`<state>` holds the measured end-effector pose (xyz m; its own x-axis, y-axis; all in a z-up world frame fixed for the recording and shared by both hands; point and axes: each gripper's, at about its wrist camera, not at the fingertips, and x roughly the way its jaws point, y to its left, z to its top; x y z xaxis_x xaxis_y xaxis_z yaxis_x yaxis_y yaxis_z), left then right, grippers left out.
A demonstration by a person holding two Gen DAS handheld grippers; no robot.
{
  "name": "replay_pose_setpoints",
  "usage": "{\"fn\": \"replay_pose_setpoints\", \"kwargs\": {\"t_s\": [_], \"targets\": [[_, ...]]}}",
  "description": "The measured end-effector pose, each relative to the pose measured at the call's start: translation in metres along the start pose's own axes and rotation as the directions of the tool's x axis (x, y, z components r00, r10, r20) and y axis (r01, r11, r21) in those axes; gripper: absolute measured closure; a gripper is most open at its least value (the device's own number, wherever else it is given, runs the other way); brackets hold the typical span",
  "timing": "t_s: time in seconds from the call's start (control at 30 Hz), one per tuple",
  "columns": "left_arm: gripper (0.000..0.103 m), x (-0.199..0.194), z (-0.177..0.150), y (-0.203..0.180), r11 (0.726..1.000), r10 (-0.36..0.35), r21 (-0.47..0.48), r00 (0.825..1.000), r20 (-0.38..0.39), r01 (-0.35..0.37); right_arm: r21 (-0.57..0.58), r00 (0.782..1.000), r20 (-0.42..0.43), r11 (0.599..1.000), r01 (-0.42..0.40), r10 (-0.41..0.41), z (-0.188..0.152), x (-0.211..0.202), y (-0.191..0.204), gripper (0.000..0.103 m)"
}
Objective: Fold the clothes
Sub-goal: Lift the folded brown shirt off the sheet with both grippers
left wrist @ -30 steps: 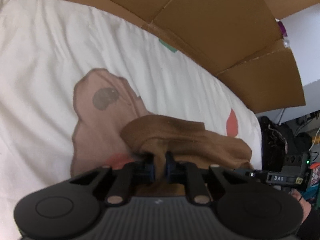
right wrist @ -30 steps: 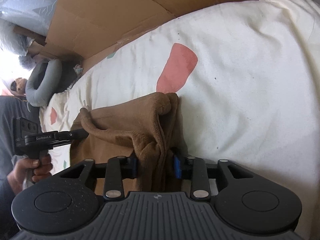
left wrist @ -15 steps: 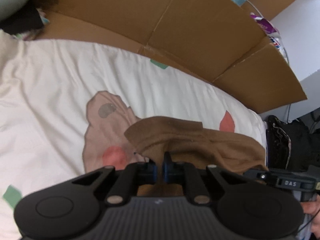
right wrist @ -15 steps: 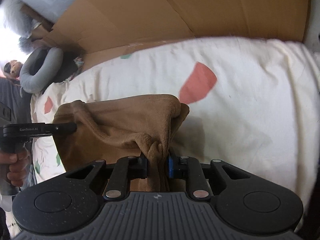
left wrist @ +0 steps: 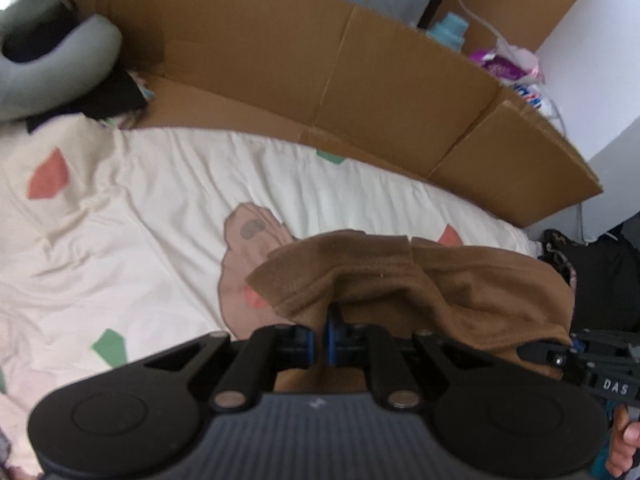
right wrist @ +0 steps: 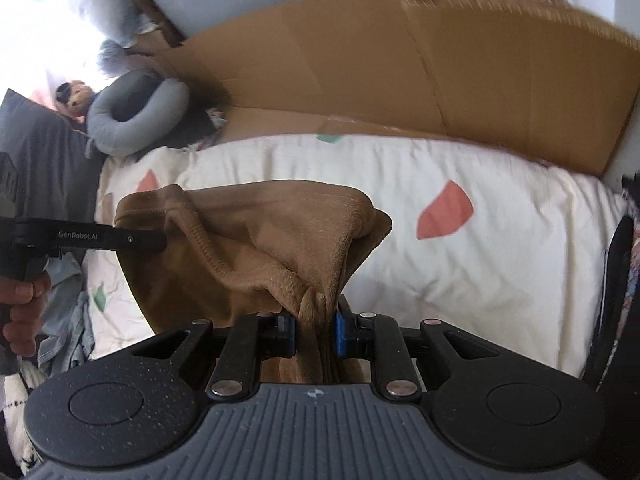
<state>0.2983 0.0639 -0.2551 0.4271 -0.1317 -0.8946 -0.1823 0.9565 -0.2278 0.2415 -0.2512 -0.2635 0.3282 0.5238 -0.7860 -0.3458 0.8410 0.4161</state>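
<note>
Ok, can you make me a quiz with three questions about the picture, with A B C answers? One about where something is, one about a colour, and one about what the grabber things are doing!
1. Where is the grey neck pillow?
A. at the far end of the bed, by the cardboard
B. on top of the garment
C. in a gripper

2. What colour is the garment being held?
A. blue
B. brown
C. white

3. What are the left gripper and right gripper doing?
A. both open
B. one open
C. both shut on the garment

Answers:
1 A, it lies beside the cardboard wall.
2 B, the cloth is plain brown.
3 C, cloth is pinched between the blue pads of each.
</note>
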Motion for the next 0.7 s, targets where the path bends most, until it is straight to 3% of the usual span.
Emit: {"fn": "replay_pose_setpoints", "kwargs": {"t_s": [0.3,0.47,0.7], "targets": [[0.096,-0.101,0.018,-0.036,0.999,0.037,0.008,0.994,0.104,-0.038,-0.046,0.993,0.114,0.998,-0.033,0.038,0.027,-0.083,0.048,0.087],[0.096,-0.157,0.031,-0.061,0.999,0.036,0.004,0.982,0.184,-0.038,-0.062,0.974,0.224,0.998,-0.019,0.032,0.046,-0.136,0.067,0.087],[0.097,-0.233,0.049,-0.088,1.0,0.022,-0.01,0.966,0.259,-0.02,-0.077,0.951,0.308,0.997,-0.008,0.032,0.078,-0.205,0.089,0.087]]}}
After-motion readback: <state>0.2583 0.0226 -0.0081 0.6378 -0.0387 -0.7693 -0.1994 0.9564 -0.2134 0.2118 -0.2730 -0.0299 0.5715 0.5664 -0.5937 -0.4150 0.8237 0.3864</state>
